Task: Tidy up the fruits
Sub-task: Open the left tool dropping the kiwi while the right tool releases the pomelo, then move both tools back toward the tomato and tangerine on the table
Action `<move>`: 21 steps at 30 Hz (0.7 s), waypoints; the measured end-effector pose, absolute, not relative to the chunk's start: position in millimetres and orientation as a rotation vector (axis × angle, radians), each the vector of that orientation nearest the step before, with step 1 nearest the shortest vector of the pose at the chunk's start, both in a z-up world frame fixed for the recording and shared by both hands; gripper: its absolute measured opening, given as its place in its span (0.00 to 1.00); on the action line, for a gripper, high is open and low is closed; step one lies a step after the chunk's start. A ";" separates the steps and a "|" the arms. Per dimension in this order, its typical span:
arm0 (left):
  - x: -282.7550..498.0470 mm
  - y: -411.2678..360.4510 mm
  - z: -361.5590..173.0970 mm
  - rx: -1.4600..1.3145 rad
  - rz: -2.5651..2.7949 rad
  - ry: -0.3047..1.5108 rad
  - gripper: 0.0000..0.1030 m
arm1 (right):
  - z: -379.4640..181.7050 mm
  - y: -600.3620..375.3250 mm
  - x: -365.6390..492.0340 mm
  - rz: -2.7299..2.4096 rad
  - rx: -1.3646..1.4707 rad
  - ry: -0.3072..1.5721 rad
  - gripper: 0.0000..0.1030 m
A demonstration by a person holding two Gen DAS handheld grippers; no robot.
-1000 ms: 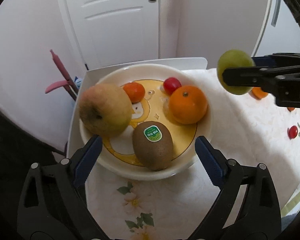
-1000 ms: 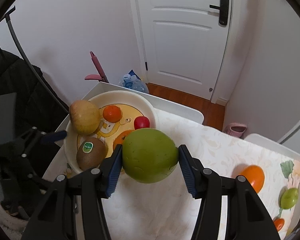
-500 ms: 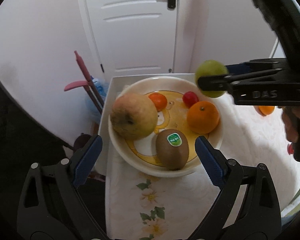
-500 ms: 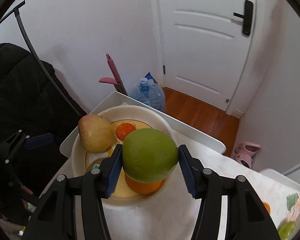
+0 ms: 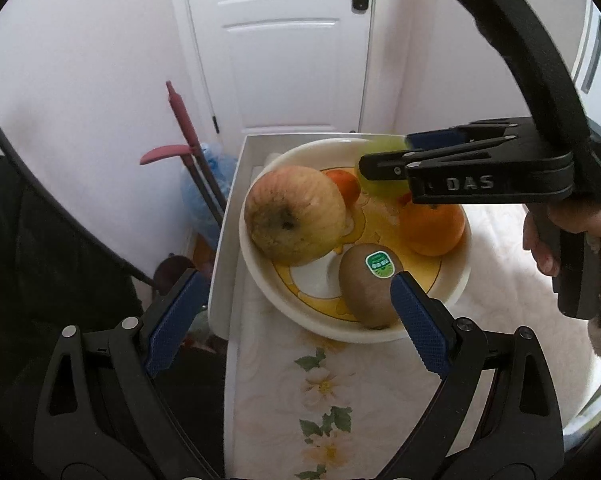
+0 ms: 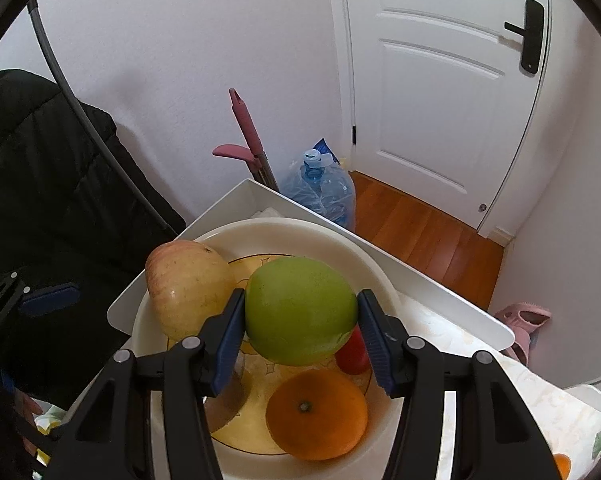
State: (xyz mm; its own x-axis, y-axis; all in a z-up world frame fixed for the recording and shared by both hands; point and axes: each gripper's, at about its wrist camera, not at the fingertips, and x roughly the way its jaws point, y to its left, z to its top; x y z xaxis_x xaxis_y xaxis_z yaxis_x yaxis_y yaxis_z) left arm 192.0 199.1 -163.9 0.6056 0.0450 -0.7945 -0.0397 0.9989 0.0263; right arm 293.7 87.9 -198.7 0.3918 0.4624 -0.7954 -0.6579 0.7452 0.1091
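A cream bowl (image 5: pixel 456 286) with a yellow picture inside sits at the table's far left end. It holds a large yellowish apple (image 5: pixel 294 214), a kiwi (image 5: pixel 368 290) with a green sticker, an orange (image 5: pixel 432 228), a small orange fruit (image 5: pixel 342 186) and a red tomato (image 6: pixel 352 354). My right gripper (image 6: pixel 300 332) is shut on a green fruit (image 6: pixel 300 310) and holds it over the bowl's far side; the fruit also shows in the left wrist view (image 5: pixel 380 182). My left gripper (image 5: pixel 292 316) is open and empty just in front of the bowl.
The bowl stands on a floral cloth (image 5: pixel 328 400) over a white table (image 6: pixel 440 288). Beyond the table's edge are a blue water bottle (image 6: pixel 324 190), a pink mop handle (image 6: pixel 246 132) and a white door (image 6: pixel 440 80). A dark jacket (image 6: pixel 40 200) hangs at left.
My right gripper has carried the green fruit leftward from beside the bowl to over the bowl's far part. My left gripper has drawn back and shifted left, still open.
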 end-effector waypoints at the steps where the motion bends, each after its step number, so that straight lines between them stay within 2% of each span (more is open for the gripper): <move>1: 191.9 200.1 -163.8 0.005 0.049 0.919 0.96 | -198.0 87.2 293.7 0.720 -0.232 0.927 0.60; 3: 192.5 200.7 -163.1 0.004 0.047 0.920 0.96 | -194.7 83.6 291.9 0.711 -0.222 0.913 0.90; 6: 192.1 201.3 -162.4 0.007 0.045 0.921 0.96 | -188.8 76.7 287.9 0.700 -0.203 0.891 0.99; 21: 183.1 202.0 -135.3 0.036 0.041 0.876 0.96 | -161.7 50.0 260.0 0.637 -0.179 0.864 0.99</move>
State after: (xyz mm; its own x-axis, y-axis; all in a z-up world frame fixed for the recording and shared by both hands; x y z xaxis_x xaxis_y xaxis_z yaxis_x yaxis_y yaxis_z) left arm 183.1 202.0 -135.3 0.6395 0.0504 -0.7671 -0.0208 0.9986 0.0483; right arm 260.0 50.0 -161.7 0.4782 0.4482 -0.7553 -0.5886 0.8018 0.1031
